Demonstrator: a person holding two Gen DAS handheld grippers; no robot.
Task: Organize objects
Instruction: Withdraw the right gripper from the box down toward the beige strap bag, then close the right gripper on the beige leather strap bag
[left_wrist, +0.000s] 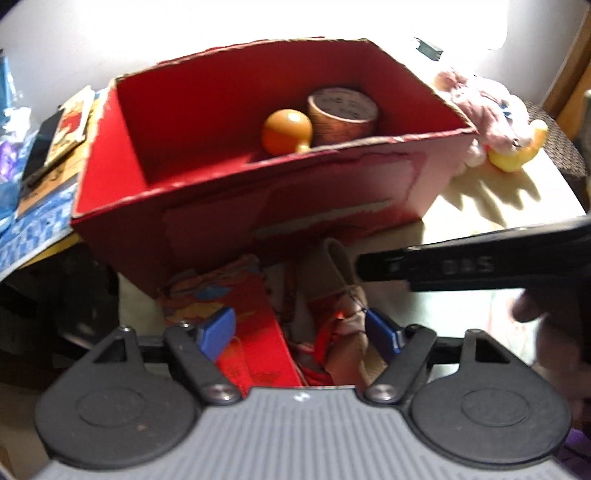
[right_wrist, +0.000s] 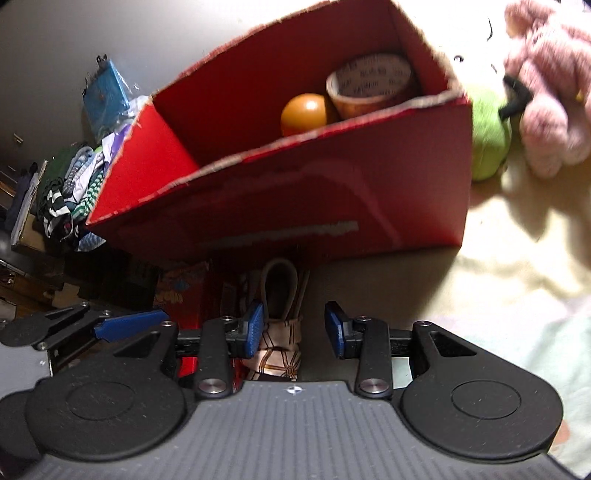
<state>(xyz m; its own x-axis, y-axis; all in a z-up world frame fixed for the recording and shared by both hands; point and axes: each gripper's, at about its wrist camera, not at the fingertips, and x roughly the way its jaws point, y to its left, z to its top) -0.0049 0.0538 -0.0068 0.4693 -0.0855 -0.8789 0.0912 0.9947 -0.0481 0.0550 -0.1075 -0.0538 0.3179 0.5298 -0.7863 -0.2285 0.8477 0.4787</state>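
Between the spread fingers of the right hand-held gripper (right_wrist: 293, 328) lies a patterned fabric pouch (right_wrist: 279, 347), touching its left pad. Beside it, the left hand-held gripper (left_wrist: 299, 332) gapes over a red packet (left_wrist: 255, 332). Beyond stands the red box (right_wrist: 332, 206), holding an orange ball (right_wrist: 303, 113) and tape roll (right_wrist: 369, 85).

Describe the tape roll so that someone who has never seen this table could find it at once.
Find the open red box in the middle of the table. Inside, at its far right corner, the tape roll stands on end beside an orange ball. It is a hollow tan ring with printed lettering on its inner face, while the ball is smooth and solid.
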